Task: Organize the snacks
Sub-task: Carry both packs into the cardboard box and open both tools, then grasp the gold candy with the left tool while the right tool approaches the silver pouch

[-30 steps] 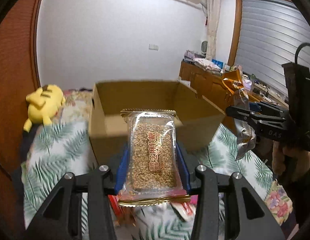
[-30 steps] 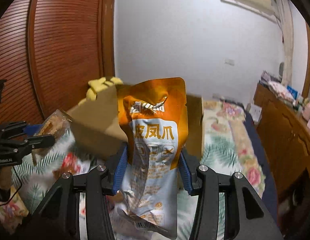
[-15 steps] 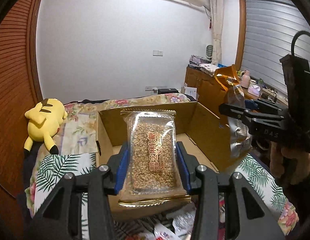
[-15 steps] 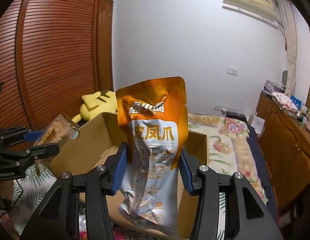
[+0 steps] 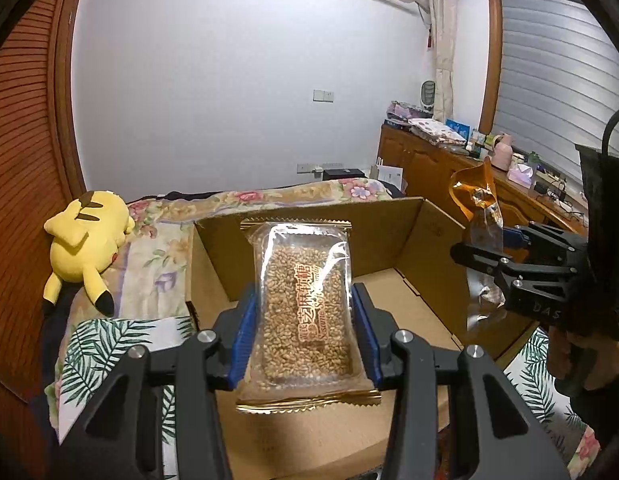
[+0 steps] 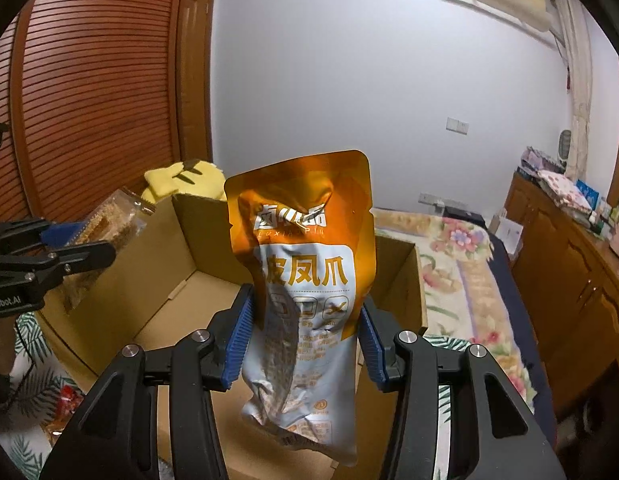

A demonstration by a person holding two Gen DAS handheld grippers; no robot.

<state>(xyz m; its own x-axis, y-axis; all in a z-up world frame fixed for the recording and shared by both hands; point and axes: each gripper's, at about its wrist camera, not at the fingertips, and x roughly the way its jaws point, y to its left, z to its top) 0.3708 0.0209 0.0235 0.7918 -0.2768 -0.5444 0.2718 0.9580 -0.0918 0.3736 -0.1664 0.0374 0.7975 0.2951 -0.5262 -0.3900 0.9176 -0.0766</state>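
Your left tongs (image 5: pixel 305 320) clamped the sesame bar (image 5: pixel 305 304) and your right tongs (image 6: pixel 305 332) the orange pouch (image 6: pixel 305 276), both poised over the open cardboard box (image 5: pixel 425 240) on the bed (image 6: pixel 449 276), ready for dropping in.

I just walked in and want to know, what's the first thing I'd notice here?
Two snack packs held up over a big open cardboard box on the bed: the left tongs clamp a clear pack of sesame candy, and the right tongs clamp a tall orange and white pouch. Next you'd spot the yellow plush toy lying on the bed left of the box.
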